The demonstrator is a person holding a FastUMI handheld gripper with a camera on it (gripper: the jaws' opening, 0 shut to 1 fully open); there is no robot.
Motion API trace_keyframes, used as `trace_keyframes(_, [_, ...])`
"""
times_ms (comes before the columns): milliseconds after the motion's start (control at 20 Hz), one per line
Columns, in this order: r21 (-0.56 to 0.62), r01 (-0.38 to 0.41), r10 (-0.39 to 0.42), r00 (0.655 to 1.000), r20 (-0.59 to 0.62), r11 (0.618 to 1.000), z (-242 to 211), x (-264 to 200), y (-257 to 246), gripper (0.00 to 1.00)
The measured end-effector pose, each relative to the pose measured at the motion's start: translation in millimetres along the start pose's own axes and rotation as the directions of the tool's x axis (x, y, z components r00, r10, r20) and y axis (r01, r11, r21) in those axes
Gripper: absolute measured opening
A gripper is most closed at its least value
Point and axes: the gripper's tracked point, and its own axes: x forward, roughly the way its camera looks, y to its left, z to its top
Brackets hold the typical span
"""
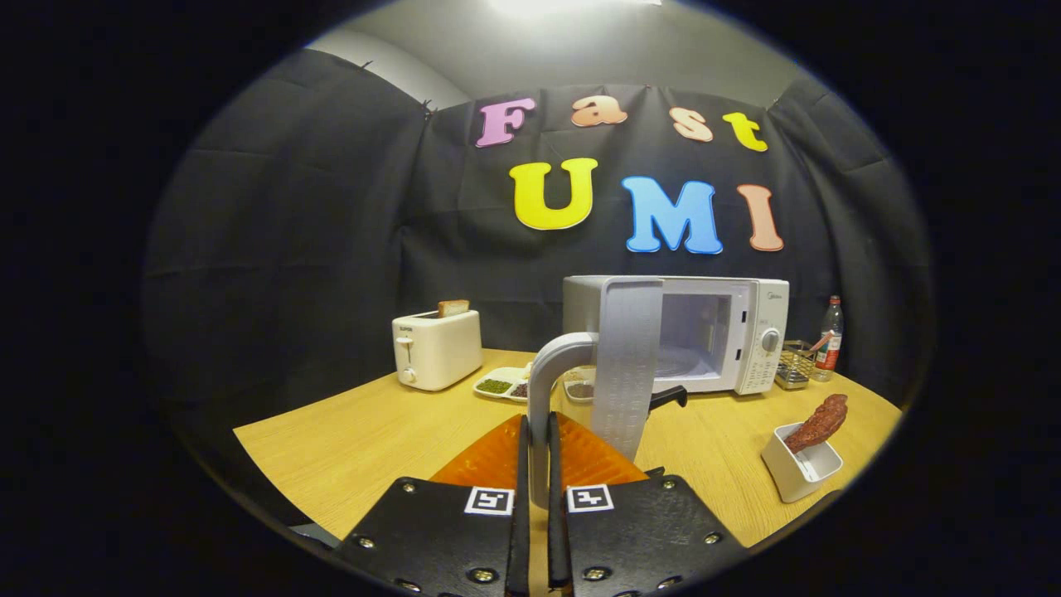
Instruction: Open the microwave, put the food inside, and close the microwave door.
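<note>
Gripper (pixel 539 452) fingers pressed narrow on door handle (pixel 549 373) — both clamp it. Microwave (pixel 729 332) door (pixel 626 365) swung open, edge-on just ahead of fingers; cavity exposed beyond. Food (pixel 819 421) in white container (pixel 800 468) on desk (pixel 356 431), right of fingers — well apart. Toaster (pixel 437 348) beyond, left.

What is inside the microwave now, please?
The microwave cavity looks empty in the part that shows. Its open door, whose handle the gripper is shut on, covers the cavity's left part. The food is in a white container on the table.
</note>
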Motion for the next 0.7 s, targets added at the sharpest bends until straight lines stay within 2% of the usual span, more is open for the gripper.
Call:
trace_keyframes(100, [0.064, -0.205, 0.205, 0.979, -0.006, 0.977, 7.0, -16.8, 28.0, 0.09])
trace_keyframes(200, [0.078, -0.340, 0.343, 0.939, -0.031, 0.937, 14.9, -37.2, 29.9, 0.11])
trace_keyframes(250, [0.065, -0.367, 0.369, 0.929, -0.029, 0.928, 22.9, -47.5, 17.9, 0.16])
trace_keyframes(400, [0.021, -0.310, 0.310, 0.951, -0.004, 0.951, 38.4, -59.1, -55.1, 0.52])
trace_keyframes(500, [-0.011, -0.226, 0.226, 0.974, 0.003, 0.974, 38.8, -56.8, -110.3, 0.61])
trace_keyframes(700, [-0.117, -0.019, 0.024, 0.999, 0.039, 0.993, 29.0, -56.1, -218.5, 0.65])
